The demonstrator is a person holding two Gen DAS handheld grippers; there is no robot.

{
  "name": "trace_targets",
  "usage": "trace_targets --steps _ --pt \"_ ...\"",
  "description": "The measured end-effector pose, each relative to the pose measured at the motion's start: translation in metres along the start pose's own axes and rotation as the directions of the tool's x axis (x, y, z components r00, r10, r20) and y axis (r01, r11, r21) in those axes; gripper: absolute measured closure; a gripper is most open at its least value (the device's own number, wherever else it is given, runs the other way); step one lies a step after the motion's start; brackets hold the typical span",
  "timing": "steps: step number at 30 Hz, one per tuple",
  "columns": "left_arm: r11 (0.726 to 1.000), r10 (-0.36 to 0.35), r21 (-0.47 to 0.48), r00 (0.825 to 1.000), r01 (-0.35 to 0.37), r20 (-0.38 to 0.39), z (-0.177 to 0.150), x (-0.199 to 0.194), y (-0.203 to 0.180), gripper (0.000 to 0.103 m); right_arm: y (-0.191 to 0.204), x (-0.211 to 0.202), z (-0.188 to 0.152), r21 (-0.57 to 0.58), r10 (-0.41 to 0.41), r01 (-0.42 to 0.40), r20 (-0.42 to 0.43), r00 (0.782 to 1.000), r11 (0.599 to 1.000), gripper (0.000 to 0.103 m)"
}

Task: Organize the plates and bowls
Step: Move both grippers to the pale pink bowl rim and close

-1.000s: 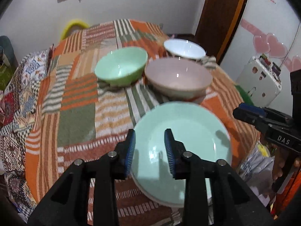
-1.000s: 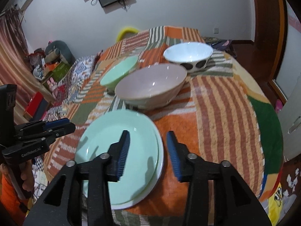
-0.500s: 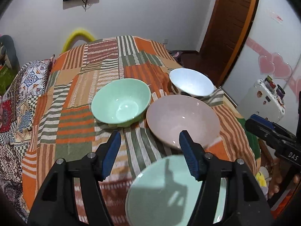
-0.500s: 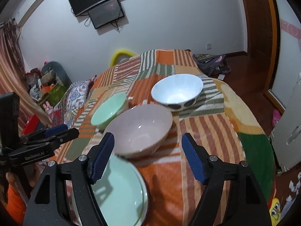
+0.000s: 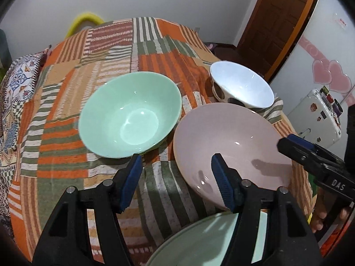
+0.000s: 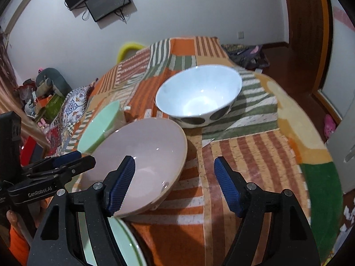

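Observation:
A green bowl (image 5: 131, 117), a pink bowl (image 5: 230, 141) and a white bowl with dark spots (image 5: 241, 88) stand on the striped cloth. A stack of green plates (image 5: 199, 243) lies at the near edge. My left gripper (image 5: 177, 179) is open and empty, between the green and pink bowls, with its right finger over the pink bowl's near rim. My right gripper (image 6: 174, 181) is open and empty, its left finger over the pink bowl (image 6: 142, 155), pointing toward the white bowl (image 6: 199, 95). The green bowl (image 6: 99, 126) is partly hidden there; the plates (image 6: 117, 243) show below.
The round table's patchwork cloth (image 5: 66, 150) drops off at the left and the right (image 6: 310, 155). A white appliance (image 5: 317, 110) and a wooden door (image 5: 277, 22) stand to the right. Clutter (image 6: 40, 97) lies on the floor at the left.
Both grippers opened wide and moved forward from over the green plates toward the bowls. The bowls now look nearer and larger; the plates slid to the bottom of both views.

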State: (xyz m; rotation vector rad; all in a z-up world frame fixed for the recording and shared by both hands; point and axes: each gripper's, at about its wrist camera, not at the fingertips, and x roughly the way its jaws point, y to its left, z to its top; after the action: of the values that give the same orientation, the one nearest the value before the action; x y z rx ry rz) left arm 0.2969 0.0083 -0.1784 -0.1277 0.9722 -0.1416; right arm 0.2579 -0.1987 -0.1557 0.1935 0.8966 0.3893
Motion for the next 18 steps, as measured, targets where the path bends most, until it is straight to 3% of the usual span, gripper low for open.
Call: trace_targets --steps 2,4,9,13,18 --pt "1.0 -0.006 0.001 1.0 0.006 -0.002 0.0 0.005 0.0 0.043 -0.001 0.006 -0.001 0.001 0.004 -0.004 -0.023 1.0 1.0 0.048" --pt "1.0 -0.019 0.007 1.0 0.019 -0.016 0.0 0.011 -0.002 0.058 -0.003 0.011 -0.003 0.005 0.015 -0.015 -0.046 0.999 1.0 0.054" --pt "0.998 -0.055 0.023 0.997 0.056 -0.052 -0.003 0.022 -0.007 0.079 -0.004 0.016 -0.007 0.015 0.051 -0.05 -0.08 0.996 0.999 0.075" --pt "0.999 -0.022 0.042 0.999 0.024 -0.043 -0.006 0.019 -0.015 0.079 0.001 0.013 -0.008 -0.002 0.029 -0.029 -0.08 0.996 1.0 0.078" --pt "0.998 -0.054 0.015 0.997 0.055 -0.048 -0.009 0.008 -0.013 0.079 0.001 0.003 -0.007 0.013 0.031 -0.03 -0.073 0.997 0.999 0.08"
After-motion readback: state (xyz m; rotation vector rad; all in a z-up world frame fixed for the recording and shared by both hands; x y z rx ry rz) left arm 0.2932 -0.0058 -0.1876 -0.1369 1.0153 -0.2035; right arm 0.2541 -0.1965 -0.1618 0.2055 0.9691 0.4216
